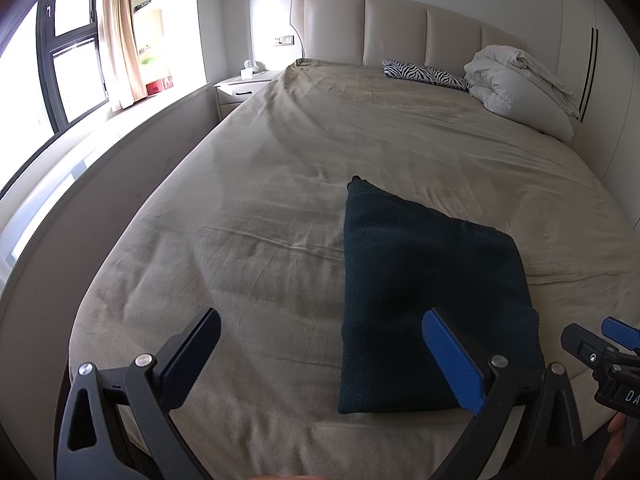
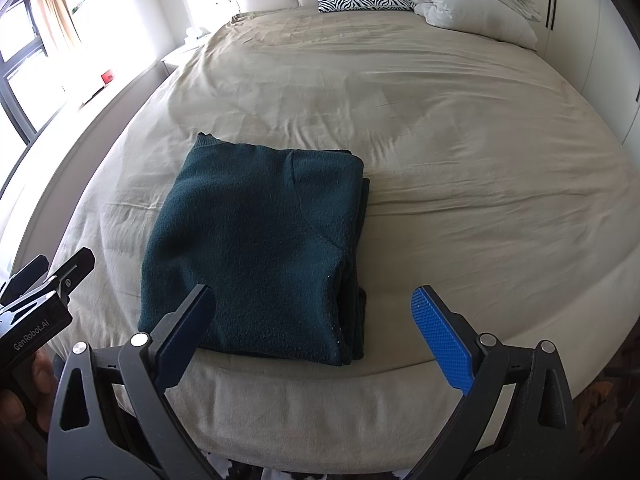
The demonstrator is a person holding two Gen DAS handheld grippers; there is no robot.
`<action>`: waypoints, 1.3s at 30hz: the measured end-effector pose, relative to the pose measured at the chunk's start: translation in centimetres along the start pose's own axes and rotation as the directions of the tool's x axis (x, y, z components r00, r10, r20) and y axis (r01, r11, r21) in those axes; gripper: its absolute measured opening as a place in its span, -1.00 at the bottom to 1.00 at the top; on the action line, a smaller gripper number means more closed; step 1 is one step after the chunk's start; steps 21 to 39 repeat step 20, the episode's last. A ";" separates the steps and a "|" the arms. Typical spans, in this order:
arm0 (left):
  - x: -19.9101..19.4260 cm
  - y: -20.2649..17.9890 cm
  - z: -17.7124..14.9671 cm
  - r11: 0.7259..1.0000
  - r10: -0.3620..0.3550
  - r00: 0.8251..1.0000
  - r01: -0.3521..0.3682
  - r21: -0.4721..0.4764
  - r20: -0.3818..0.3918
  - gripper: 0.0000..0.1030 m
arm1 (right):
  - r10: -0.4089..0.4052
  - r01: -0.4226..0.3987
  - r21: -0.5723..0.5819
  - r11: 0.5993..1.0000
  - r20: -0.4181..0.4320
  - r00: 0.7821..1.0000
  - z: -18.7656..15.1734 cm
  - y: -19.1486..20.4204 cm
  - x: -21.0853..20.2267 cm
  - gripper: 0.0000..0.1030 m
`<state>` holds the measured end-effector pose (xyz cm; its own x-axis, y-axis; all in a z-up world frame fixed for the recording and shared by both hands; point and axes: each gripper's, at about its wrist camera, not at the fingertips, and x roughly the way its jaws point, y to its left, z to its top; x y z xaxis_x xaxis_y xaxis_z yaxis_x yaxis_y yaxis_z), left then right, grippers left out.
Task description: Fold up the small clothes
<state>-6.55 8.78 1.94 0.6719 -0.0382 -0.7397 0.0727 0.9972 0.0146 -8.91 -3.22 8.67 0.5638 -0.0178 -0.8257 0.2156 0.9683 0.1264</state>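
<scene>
Here, through the left wrist view, we hold our left gripper (image 1: 320,344) spread wide and empty, the folded dark green sweater (image 1: 424,292) lying on the bed (image 1: 260,200) to the right. Through the right wrist view, our right gripper (image 2: 316,320) gapes too — the sweater (image 2: 256,248) lies just beyond, near the bed's (image 2: 460,140) near edge.

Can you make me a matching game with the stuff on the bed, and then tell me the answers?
Things:
1. sweater
2. zebra pillow
3. white duvet
4. right gripper

Descriptions:
A. bunched up in the far right corner
B. open and holding nothing
C. dark green, folded near the foot of the bed
D. striped, lying by the headboard

Pairs: 1-C, 2-D, 3-A, 4-B
</scene>
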 end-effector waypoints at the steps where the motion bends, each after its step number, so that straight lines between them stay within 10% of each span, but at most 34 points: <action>1: 0.0 0.0 0.0 1.000 0.001 1.000 -0.001 0.000 0.000 1.00 | 0.001 -0.001 0.000 1.000 -0.001 1.000 0.0 0.0 0.0 0.95; 39: 0.1 -0.1 -0.2 1.000 -0.002 1.000 0.002 0.006 0.000 1.00 | 0.003 -0.003 0.000 1.000 -0.001 1.000 0.0 -0.1 -0.1 0.95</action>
